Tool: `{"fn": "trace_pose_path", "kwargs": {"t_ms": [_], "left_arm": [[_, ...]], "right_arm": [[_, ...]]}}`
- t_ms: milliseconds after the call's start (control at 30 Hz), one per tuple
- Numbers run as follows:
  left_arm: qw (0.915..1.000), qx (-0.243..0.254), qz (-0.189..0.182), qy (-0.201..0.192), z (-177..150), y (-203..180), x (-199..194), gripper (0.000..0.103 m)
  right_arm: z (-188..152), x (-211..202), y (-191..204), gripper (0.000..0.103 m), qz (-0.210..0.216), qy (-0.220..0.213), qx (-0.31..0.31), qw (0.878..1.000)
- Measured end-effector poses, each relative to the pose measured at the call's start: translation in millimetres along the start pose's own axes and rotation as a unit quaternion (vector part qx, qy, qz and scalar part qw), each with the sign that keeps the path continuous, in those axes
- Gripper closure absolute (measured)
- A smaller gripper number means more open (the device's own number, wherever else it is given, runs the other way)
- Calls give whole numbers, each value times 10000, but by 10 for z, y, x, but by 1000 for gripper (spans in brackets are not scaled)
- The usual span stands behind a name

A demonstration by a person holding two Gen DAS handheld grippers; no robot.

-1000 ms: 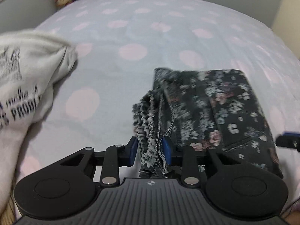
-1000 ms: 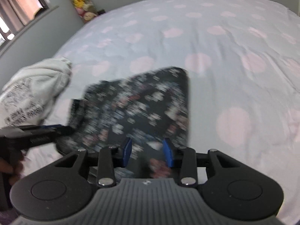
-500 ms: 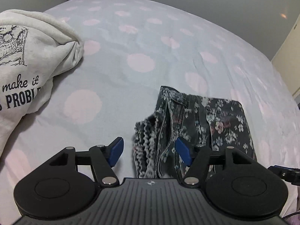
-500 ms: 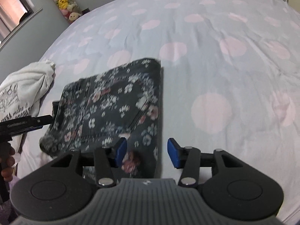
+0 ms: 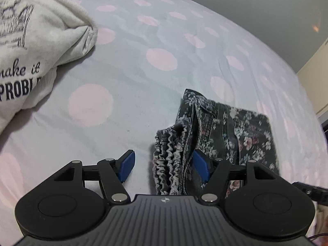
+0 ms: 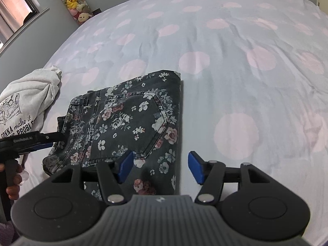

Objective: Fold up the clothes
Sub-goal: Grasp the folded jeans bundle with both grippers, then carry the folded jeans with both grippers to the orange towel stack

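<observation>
Looking down on a bed (image 6: 235, 78) whose pale blue sheet is showing pink dots, I am seeing grey walls and a column of plush toys (image 6: 73, 2) in the far corner. A white printed sweatshirt (image 5: 30, 47) is lying heaped to the left. The folded dark floral jeans (image 6: 131, 121) are resting flat near the bed's near edge, back pocket up. My left gripper (image 5: 164, 167) is spreading wide around the elastic waistband (image 5: 170, 160); my right gripper (image 6: 161, 167) is hovering wide open over their right edge.
</observation>
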State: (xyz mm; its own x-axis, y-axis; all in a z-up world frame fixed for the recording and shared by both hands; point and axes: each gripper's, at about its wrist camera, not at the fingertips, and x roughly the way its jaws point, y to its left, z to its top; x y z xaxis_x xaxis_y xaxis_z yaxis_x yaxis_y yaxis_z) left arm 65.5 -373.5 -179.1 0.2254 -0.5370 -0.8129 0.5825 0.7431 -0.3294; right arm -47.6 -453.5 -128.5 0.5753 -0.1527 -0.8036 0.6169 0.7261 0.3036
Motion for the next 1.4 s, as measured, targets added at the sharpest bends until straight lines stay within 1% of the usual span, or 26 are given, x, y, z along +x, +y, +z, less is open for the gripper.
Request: {"fn": "trace_pose_path", "kwargs": {"t_ms": [67,100,167,300,367,467,533,633,700,733,833,867,900,933,967,1000,1100,1200,1300,1400], "left_arm": [[9998,-100,-154,32,7,58,28,42],[9997,-114,-218,62,6,72,55,42],[9993,-169,-321,109,1,86,118,42],[9966,-351,-709,228,4,90,289,42],[9961,-271,-807,218,15,71,377,42],[9946,-135,-1009,181,44,63,485,42],[9929,-133,-1167,199,83,84,539,42],[9902,-117,-1365,270,145,113,604,49],[9887,-94,-1460,328,176,111,642,54],[9879,-86,-1505,357,190,110,660,59],[9866,-79,-1577,409,202,100,686,67],[9866,-58,-1577,405,204,89,681,70],[9873,-13,-1544,378,203,63,654,71],[9879,33,-1510,351,201,36,627,75],[9885,78,-1477,325,200,10,600,77],[9890,124,-1443,298,199,-16,573,78],[9904,253,-1345,211,194,-94,489,82],[9912,278,-1293,49,187,-165,349,83],[9901,286,-1361,-210,189,-275,142,84],[9868,516,-1467,-461,234,-522,-92,85]], "right_arm": [[24,22,-4,39,-5,-3,-15,10000],[35,36,-9,35,-1,-8,-21,10000],[53,73,-21,31,9,-9,-41,10000],[87,190,-90,30,-2,50,-38,10000],[101,252,-146,30,69,94,35,9999],[125,342,-213,30,288,139,133,9994],[152,411,-266,30,390,152,191,9989],[196,554,-364,30,512,242,371,9977],[222,641,-416,30,722,261,564,9955],[235,684,-440,30,846,262,667,9938],[275,794,-448,42,1123,235,850,9898],[285,831,-448,57,1225,245,946,9877],[292,859,-452,64,1305,262,1048,9855],[296,867,-457,68,1348,257,1108,9843],[299,861,-458,77,1390,235,1132,9835],[297,838,-457,83,1433,186,1166,9826],[287,701,-432,89,1574,-51,1217,9800],[301,543,-357,90,1625,-266,1165,9794],[336,335,-306,91,1670,-524,1060,9788],[388,52,-330,91,1685,-834,1027,9768]]}}
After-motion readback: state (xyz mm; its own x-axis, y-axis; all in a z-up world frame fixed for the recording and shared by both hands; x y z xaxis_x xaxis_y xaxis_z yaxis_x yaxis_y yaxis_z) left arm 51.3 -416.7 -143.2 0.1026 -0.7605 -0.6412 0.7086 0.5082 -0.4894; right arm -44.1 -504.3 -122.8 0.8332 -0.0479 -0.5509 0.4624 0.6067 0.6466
